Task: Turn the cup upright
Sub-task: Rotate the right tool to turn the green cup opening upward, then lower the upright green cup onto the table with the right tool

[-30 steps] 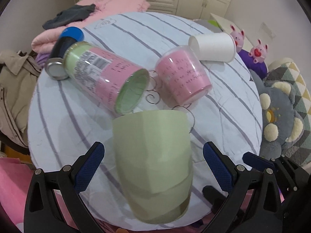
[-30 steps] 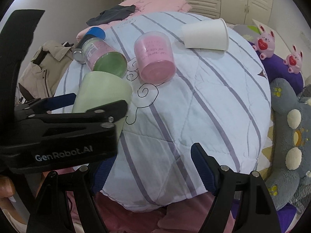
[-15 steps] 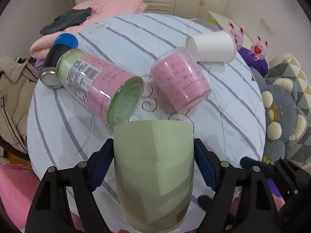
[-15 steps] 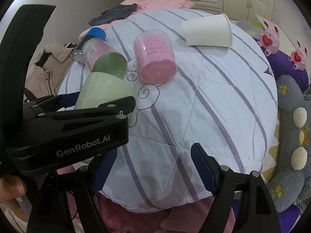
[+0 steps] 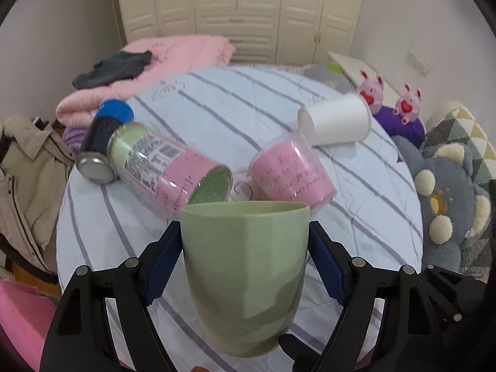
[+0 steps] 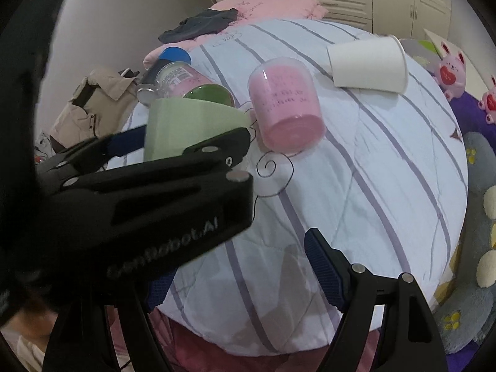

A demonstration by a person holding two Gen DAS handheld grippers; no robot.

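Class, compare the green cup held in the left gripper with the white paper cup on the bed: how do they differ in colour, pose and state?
The green cup is pale green; the white paper cup is plain white. The green cup is held with its rim up, clamped in the left gripper; the white paper cup lies on its side. The green cup is lifted off the striped quilt; the white paper cup rests on it, ungripped. Both taper toward the base.

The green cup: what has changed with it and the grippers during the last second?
The left gripper closed from wide open onto the green cup and now holds it by its sides, tipped up with the rim at the top. The right gripper stayed open and empty. The pink cup, white paper cup and labelled jar stayed lying on the quilt.
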